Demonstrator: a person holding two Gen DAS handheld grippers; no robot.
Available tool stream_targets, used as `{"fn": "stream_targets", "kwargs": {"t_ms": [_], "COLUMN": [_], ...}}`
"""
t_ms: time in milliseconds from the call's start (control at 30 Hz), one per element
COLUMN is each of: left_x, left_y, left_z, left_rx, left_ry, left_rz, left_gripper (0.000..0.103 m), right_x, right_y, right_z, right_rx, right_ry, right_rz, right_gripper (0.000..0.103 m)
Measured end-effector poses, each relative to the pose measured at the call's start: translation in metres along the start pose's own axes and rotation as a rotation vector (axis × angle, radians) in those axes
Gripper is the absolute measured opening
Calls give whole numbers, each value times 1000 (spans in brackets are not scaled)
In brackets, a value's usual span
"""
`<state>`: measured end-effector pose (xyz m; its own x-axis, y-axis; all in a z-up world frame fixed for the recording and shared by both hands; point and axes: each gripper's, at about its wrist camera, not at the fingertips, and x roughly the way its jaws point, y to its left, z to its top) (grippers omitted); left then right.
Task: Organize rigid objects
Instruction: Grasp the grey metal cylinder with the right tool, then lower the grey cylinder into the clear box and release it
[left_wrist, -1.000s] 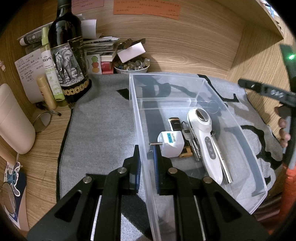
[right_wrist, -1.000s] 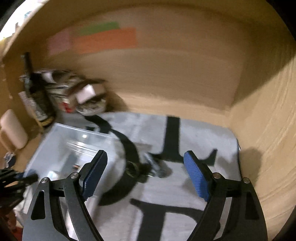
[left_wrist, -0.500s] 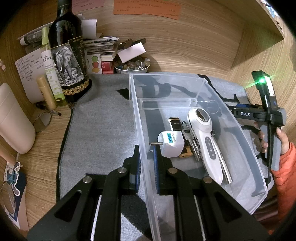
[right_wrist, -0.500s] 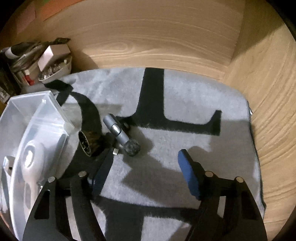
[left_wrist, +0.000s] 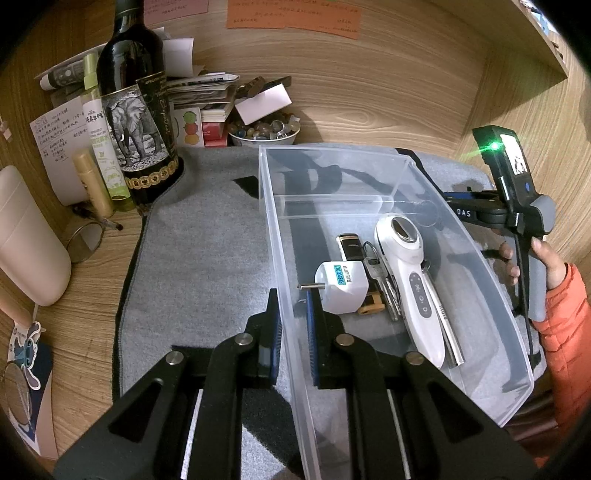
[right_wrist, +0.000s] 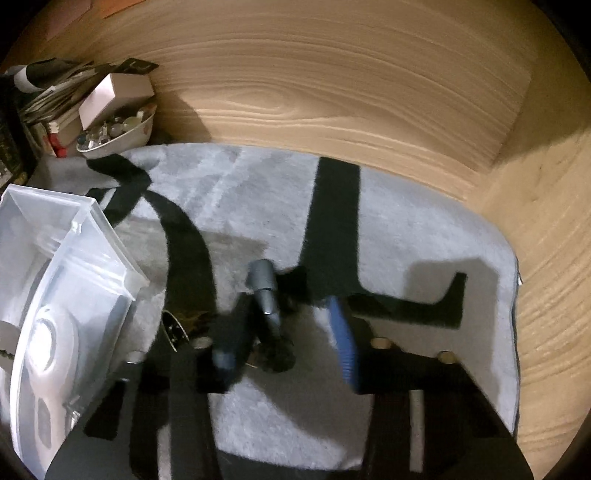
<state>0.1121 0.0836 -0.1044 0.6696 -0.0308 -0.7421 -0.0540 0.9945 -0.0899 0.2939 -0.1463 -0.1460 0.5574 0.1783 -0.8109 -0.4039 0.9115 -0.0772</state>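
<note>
Your left gripper (left_wrist: 293, 325) is pinching the near wall of the clear bin (left_wrist: 391, 166), one finger inside and one outside. In the bin lie a white plug (left_wrist: 341, 286), keys (left_wrist: 380, 280) and a white device (left_wrist: 410, 273). Your right gripper (right_wrist: 284, 332) is closing around a grey pen-like tool (right_wrist: 266, 295) on the grey mat (right_wrist: 406, 221), just beside the bin; its pads are not yet pressing it.
</note>
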Motion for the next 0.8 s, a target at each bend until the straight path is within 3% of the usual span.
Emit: {"fn": "stream_targets", "kwargs": {"t_ms": [300,667,800], "left_x": [0,0,0], "left_y": [0,0,0], "left_z": [0,-1,-1], "left_rx": [1,3,2], "left_ry": [0,-1,-1], "left_rz": [1,1,2], "left_gripper": [12,12,12], "right_x": [-28,-123,-136], "right_y": [-3,17,42], "right_z": [3,5,8], "right_rx": [27,-27,-64], "right_ry": [-46,-238,-303], "right_rz": [32,98,146], "right_gripper": [20,20,20]}}
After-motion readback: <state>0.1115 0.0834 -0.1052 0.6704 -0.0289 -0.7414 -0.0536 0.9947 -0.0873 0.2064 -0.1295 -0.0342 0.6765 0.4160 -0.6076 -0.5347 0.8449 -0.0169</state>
